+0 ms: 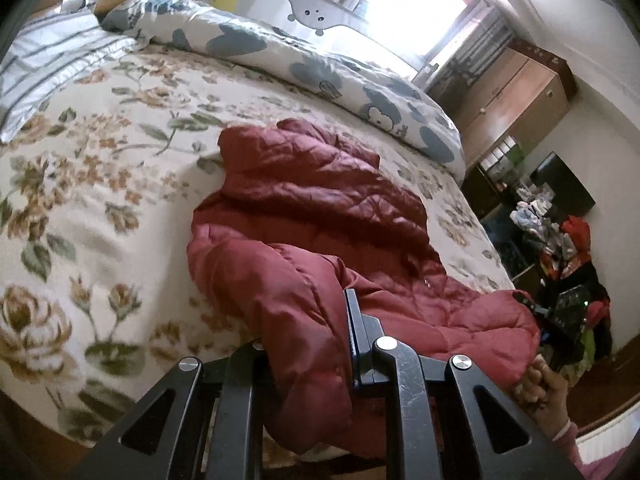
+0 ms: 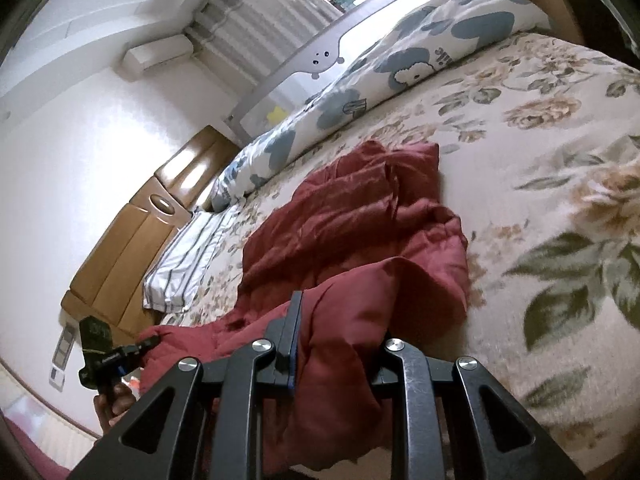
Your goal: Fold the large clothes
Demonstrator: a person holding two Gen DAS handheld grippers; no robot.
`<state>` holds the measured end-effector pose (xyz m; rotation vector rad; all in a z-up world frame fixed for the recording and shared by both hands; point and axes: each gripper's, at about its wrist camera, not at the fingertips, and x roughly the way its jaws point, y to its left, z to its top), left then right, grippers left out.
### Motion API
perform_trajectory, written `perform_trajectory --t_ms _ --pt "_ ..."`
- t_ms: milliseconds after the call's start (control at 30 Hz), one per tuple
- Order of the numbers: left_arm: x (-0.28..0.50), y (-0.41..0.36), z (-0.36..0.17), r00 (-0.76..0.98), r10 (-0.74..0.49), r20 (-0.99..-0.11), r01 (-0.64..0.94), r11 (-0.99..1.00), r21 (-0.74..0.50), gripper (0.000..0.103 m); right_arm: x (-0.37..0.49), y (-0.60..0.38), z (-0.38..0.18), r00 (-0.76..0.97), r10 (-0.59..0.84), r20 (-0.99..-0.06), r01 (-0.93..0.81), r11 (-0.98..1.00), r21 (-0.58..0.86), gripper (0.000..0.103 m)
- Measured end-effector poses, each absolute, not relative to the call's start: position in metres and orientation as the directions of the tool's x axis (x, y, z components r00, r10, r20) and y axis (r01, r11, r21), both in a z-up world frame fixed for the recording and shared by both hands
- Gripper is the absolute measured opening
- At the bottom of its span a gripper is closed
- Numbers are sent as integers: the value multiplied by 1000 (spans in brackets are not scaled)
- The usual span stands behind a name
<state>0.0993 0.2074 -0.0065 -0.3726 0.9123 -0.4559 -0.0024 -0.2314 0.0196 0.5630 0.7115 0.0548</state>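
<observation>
- Lying spread across the near half of the bed (image 1: 100,184), over a cream cover printed with tan roses and green leaves: red puffer jacket (image 1: 320,208), quilted, shiny, heavily creased.
- Lifted off the cover along the near hem, sagging in a soft fold between two grips; far end flat on the bed.
- Left gripper (image 1: 316,344): jaws narrow, clamped on a thick bunched fold of the jacket, fabric draping down between the black metal arms.
- Right gripper (image 2: 336,344): jaws narrow too, pinching another bunch of the same hem, cloth spilling over the linkage.
- Seen from the right wrist, at lower left: the left gripper's tip biting the jacket's far corner, with a hand (image 2: 116,400) around its handle.
- Seen from the left wrist, at lower right: a hand (image 1: 548,392) with a pink cuff.
- Rolled along the far edge of the bed: white duvet (image 1: 304,56) with large blue-grey blots and small cartoon figures, puffy and smooth.
- Beside it, at the head end: striped pillow (image 1: 52,60), white with thin dark lines.
- Behind the duvet: grey bed rail (image 1: 304,8) with a cartoon face.
- Against the wall: wooden cabinet (image 1: 516,96), plain flat doors.
- Heaped on the floor past the foot of the bed: pile of mixed clothes (image 1: 568,248), contents too jumbled to tell apart.
</observation>
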Motion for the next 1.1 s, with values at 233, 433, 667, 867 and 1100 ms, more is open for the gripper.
perform_trajectory --t_ms 233,433,667,867,1100 --pt "140 196 7 549 -509 -663 201 850 -487 16 31 -240 26 779 204 -593 166 845 508 21" --pt "179 185 19 574 -488 -657 183 859 -478 17 63 -251 35 791 169 -588 201 836 511 21" --pt "226 176 21 597 -462 -656 149 867 -475 17 106 -261 43 797 116 -593 242 838 490 22" --pt "271 164 17 605 -433 -668 129 881 -455 17 146 -275 37 800 80 -594 284 822 494 23" --pt "328 152 -2 594 -405 -695 87 891 -446 17 186 -295 22 785 54 -617 337 799 498 24"
